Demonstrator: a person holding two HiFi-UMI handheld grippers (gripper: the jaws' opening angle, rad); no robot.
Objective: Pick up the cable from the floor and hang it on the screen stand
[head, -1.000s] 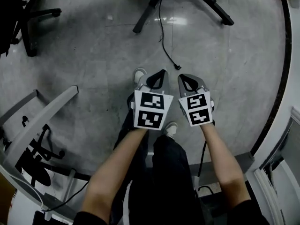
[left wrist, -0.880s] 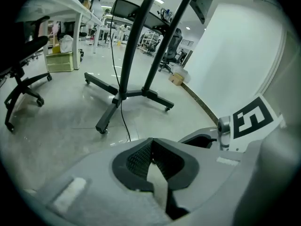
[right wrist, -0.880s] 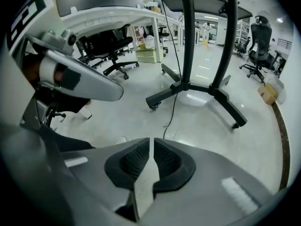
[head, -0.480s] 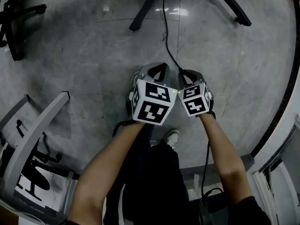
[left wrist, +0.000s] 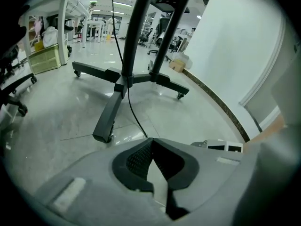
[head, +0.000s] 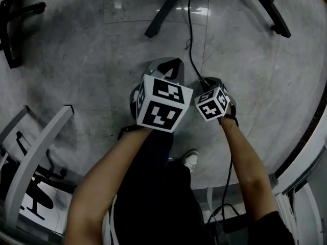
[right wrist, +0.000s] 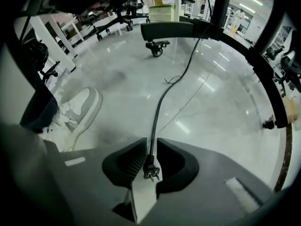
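Left tongs (left wrist: pixel 150 144) clenched tip to tip with nothing in them, low over the grey polished floor (head: pixel 87 60), pointing at the black metal screen stand on castor legs (left wrist: pixel 123 76). Thin black power cable (right wrist: pixel 162 98) runs from the stand across the floor to the right tongs (right wrist: pixel 149 147), which are closed around it just behind its two-pin plug (right wrist: pixel 150 167); slight gaps show either side, so the grip looks loose. Step in hand: pick-up, cable end caught but probably not yet lifted clear. Next move calls for a firmer pinch, raising the end, carrying it forward and draping it high on the stand, clear of the legs
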